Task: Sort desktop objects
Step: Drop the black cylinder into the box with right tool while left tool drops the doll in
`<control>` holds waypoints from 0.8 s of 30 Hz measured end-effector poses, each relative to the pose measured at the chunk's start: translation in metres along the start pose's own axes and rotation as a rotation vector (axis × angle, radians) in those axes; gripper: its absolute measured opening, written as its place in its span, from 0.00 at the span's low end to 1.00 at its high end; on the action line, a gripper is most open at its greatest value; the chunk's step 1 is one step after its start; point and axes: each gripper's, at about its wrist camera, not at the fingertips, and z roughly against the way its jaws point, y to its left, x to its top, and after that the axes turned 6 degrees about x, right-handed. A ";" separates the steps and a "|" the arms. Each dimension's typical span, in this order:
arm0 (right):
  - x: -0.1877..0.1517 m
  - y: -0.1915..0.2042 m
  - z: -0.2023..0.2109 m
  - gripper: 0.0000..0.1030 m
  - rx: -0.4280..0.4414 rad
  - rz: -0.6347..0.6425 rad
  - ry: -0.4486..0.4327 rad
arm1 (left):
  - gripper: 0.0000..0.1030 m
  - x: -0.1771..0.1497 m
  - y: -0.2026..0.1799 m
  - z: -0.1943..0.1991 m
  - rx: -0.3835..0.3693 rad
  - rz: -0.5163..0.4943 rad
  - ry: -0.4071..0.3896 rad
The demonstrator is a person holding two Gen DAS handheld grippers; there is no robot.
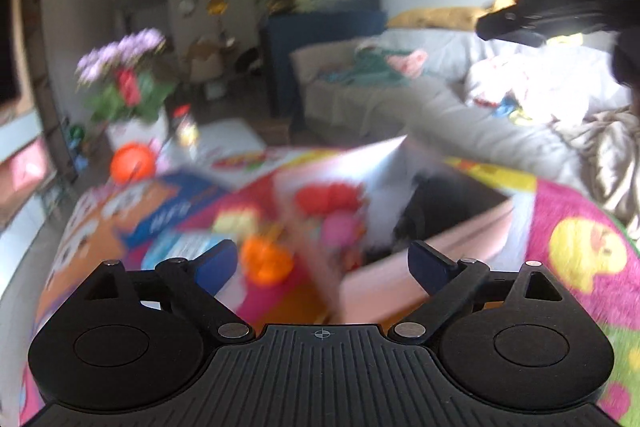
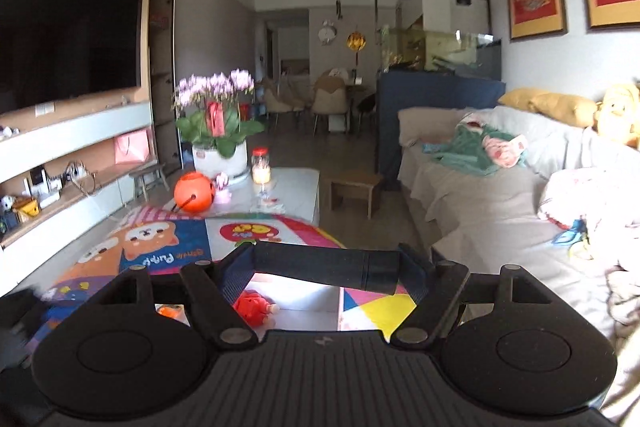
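Right gripper (image 2: pixel 326 269) was clamped across a dark cylinder (image 2: pixel 326 267), looked like a flashlight or similar black tube, held crosswise with its ends against the two blue pads, wider end toward the right pad. It was carried above the table, over a white-floored box (image 2: pixel 296 293) that had a red plush toy (image 2: pixel 254 309) lying in it. Left gripper (image 1: pixel 320 263) had its jaws spread wide with nothing between them; the view was badly motion-blurred, so detail was limited. Below it sat an open pink-walled box (image 1: pixel 400 267) with a dark interior, an orange toy (image 1: pixel 266 263) just left of the box, and red and pink soft items (image 1: pixel 332 203) behind that, all on a bright patterned cloth (image 1: pixel 580 247) covering the table. An orange ball-shaped pot (image 2: pixel 193 193) and a potted orchid (image 2: pixel 218 115) stood at the far end, well apart from the work area. My read: the step in hand was moving the cylinder to its bin. To do it well I'd have kept the tube level so it wouldn't pivot between the pads, brought it down inside the box walls before letting go rather than dropping from height, and picked a spot clear of the plush so it wouldn't roll onto it. I'd have kept the empty left gripper out of the right one's path, and lined it up on the orange toy as the next pick.
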 end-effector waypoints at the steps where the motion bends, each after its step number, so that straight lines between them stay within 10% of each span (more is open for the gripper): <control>1: 0.002 0.001 -0.014 0.74 0.001 0.001 0.019 | 0.94 -0.006 0.009 0.000 0.016 0.019 0.015; 8: 0.004 0.010 -0.107 0.85 0.031 -0.044 0.178 | 0.97 -0.044 0.061 0.007 0.142 0.134 0.098; 24: -0.009 0.100 -0.143 0.90 0.191 -0.017 0.286 | 0.98 -0.096 0.105 -0.002 0.233 0.305 0.141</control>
